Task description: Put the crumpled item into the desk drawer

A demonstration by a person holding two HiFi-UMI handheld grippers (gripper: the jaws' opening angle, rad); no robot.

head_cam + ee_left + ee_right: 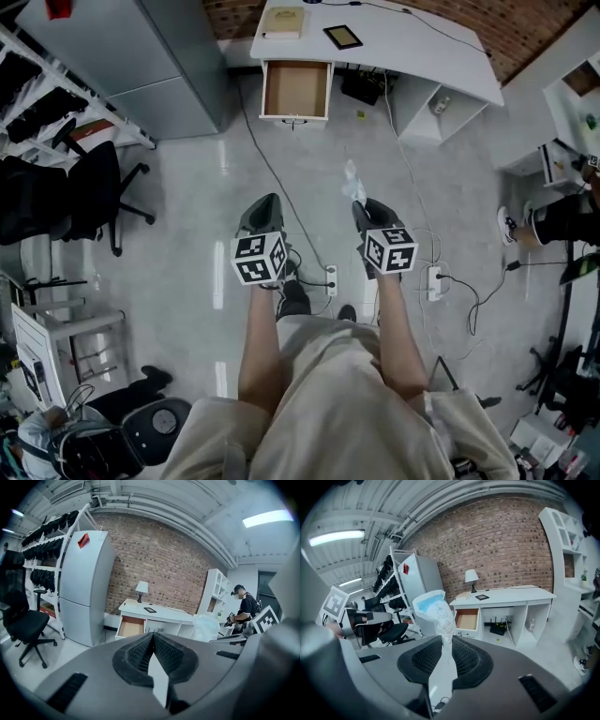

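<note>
Crumpled wrapper stands pinched in the right gripper, with the open desk drawer well ahead and slightly left; the left gripper is pressed together, empty.

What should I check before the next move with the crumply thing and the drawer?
1. The crumpled item is pinched in the right tool: ok.
2. The drawer is pulled open, with room inside: ok.
3. The left tool is shut and empty: ok.
4. Near enough to the desk to reach in: not ok, open floor lies between.
5. Walkway free of snags: not ok, a cable crosses the floor.
6. Grip tight enough for walking: cannot tell.
</note>
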